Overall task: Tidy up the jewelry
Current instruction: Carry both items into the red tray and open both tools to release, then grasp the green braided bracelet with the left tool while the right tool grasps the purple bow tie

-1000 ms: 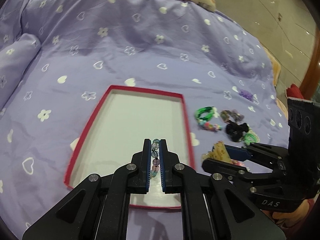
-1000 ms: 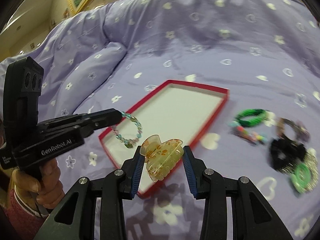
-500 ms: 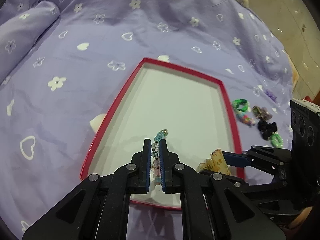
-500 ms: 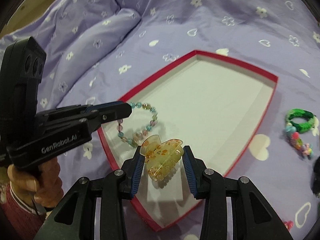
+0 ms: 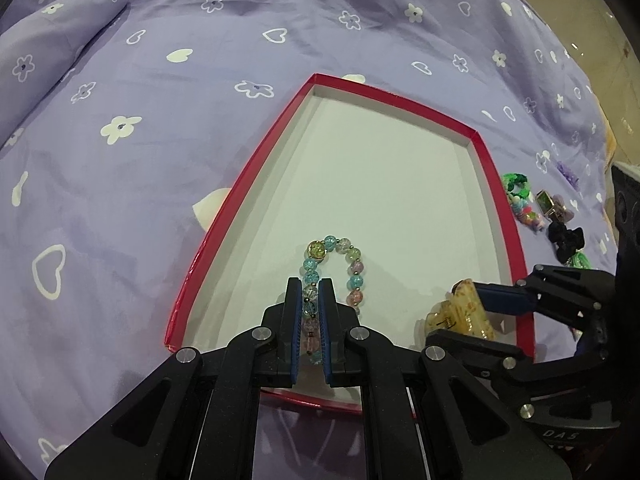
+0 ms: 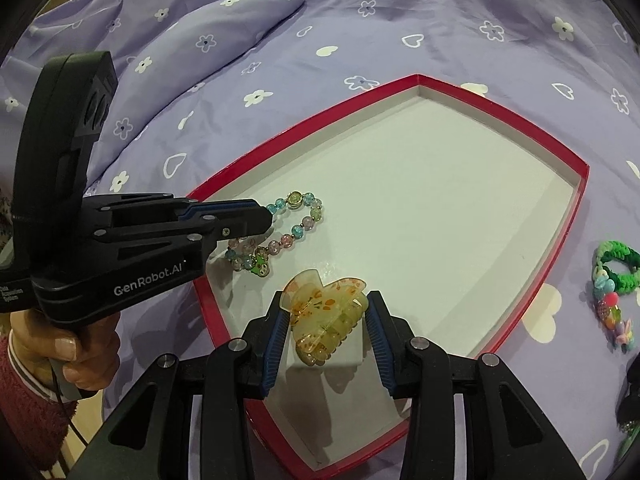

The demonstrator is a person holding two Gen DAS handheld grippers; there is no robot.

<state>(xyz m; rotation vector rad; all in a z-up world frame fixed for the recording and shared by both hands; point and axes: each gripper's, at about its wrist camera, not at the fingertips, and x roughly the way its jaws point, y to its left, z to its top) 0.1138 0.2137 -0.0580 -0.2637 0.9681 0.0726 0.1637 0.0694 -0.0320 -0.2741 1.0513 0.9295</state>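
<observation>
- Leftmost, left gripper point(image 5: 310, 285): jaws pinch bracelet point(image 5: 338, 270); the loop's far end lies on the floor of tray point(image 5: 400, 98)
- Next, right gripper point(image 6: 327, 322): jaws grip clip point(image 6: 326, 322) low over the tray's near corner
- Rightmost, loose jewelry point(image 5: 520, 200) lies on the bedspread point(image 5: 160, 120) beside the tray

A purple bedspread point(image 5: 168, 128) printed with white flowers and hearts carries a red-rimmed tray point(image 5: 248, 184) — beside it, a green braided bracelet point(image 6: 618, 260).
</observation>
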